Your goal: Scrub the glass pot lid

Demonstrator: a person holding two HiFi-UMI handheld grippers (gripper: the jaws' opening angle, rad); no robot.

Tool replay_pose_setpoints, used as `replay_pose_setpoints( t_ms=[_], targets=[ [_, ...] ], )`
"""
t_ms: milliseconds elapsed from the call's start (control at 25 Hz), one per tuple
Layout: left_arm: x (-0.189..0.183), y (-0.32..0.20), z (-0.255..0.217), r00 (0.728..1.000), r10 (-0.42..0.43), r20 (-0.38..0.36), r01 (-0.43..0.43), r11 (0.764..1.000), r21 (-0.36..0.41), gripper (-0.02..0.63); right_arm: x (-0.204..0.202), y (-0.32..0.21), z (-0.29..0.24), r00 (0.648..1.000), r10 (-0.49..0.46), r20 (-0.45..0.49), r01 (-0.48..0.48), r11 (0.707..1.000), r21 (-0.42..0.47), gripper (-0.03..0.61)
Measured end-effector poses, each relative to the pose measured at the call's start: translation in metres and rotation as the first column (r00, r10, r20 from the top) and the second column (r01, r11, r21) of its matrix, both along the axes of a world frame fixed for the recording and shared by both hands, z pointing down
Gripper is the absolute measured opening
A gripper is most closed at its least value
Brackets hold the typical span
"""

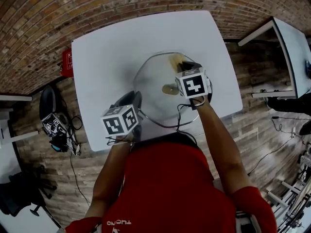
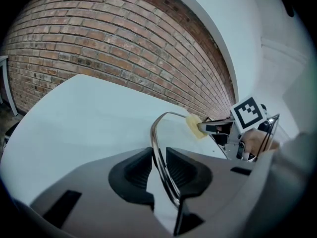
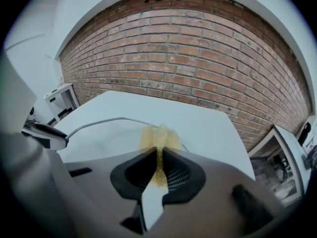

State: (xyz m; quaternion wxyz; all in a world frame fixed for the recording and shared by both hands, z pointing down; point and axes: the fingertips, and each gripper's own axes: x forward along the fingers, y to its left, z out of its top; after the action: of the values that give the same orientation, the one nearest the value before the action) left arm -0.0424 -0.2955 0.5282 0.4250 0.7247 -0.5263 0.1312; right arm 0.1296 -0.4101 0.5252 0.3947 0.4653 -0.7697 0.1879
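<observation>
— What sits nearest, in the left gripper [image 2: 159, 171]?

— Its dark, ribbed pads are pinched on the edge of the glass pot lid [image 1: 154, 98]. The thin, shiny metal rim [image 2: 155, 133] runs edge-on between them and curves away in a smooth arc.

— And the lid itself?

— It is round, clear and slightly domed, and it sits over the near half of the white table [image 1: 112, 47]. The left gripper holds its near-left edge. I cannot tell whether its far edge rests on the tabletop.

— The right gripper [image 3: 159, 165]?

— Its jaws are pressed nearly together on a yellow sponge [image 3: 159, 137], a soft, porous piece squashed thin between the pads. The part past the tips bulges out and lies against the far side of the lid, close to the rim.

— Beyond that?

— There is the smooth, matte tabletop, then a rough red brick wall [image 3: 188, 48] with pale mortar lines.
</observation>
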Motion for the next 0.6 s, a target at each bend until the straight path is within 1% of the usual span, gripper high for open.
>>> replay_pose_setpoints(
  t_ms=[120, 240, 400, 520, 600],
  targets=[
    [-0.001, 0.000, -0.001, 1.000, 0.000, 0.000, 0.000, 1.000, 0.001, 0.095, 0.018, -0.001, -0.001, 0.999, 0.040, -0.016, -0.039, 0.999, 0.008, 0.051],
    [0.000, -0.001, -0.003, 1.000, 0.001, 0.004, -0.001, 1.000, 0.001, 0.095, 0.015, 0.007, -0.009, 0.999, 0.042, 0.001, -0.042, 0.999, 0.006, 0.051],
    [0.000, -0.001, -0.002, 1.000, 0.002, 0.002, -0.002, 1.000, -0.001, 0.095, -0.021, 0.034, -0.027, 0.996, -0.009, 0.084, 0.009, 1.000, 0.000, 0.051],
    [-0.001, -0.001, -0.001, 1.000, 0.003, 0.002, -0.003, 1.000, 0.001, 0.095, -0.058, 0.064, -0.032, 0.986, -0.069, 0.150, 0.074, 0.997, -0.025, 0.051],
    [-0.001, -0.001, -0.001, 1.000, 0.002, 0.000, -0.002, 1.000, 0.000, 0.095, -0.082, 0.081, -0.031, 0.978, -0.116, 0.172, 0.125, 0.991, -0.043, 0.051]
  ],
)
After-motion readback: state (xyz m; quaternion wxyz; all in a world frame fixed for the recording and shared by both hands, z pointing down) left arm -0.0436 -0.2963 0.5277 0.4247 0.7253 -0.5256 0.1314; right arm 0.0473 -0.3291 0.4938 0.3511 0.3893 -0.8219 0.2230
